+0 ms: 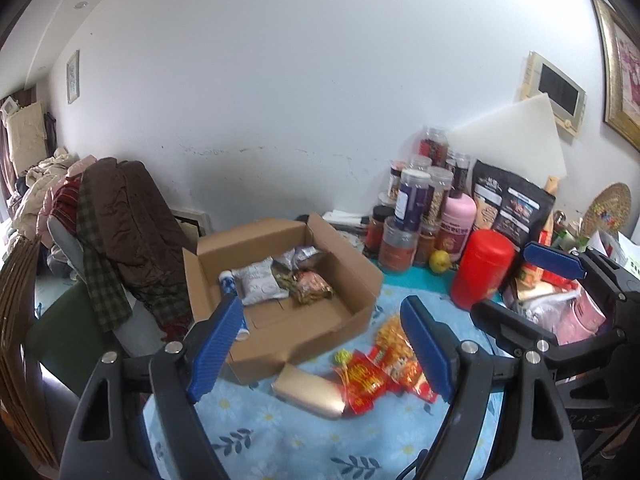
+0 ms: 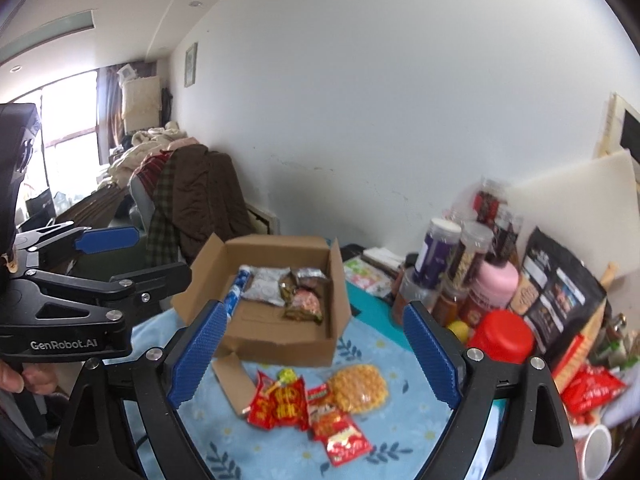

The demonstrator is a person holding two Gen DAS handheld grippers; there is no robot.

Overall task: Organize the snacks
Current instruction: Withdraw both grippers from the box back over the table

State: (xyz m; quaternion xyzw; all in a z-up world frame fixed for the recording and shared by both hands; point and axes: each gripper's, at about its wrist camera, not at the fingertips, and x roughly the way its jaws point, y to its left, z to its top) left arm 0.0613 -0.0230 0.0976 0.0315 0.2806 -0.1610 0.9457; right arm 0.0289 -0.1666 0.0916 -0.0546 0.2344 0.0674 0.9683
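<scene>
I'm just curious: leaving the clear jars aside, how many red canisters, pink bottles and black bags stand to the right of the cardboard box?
Red canister: 1
Pink bottle: 1
Black bag: 1
Total: 3

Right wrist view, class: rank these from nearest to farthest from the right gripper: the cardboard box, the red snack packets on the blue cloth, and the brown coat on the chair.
1. Red snack packets: lying on the cloth, just ahead of the right gripper.
2. Cardboard box: open, behind the packets, mid-table.
3. Brown coat: draped over the chair beyond the table, at left.
</scene>
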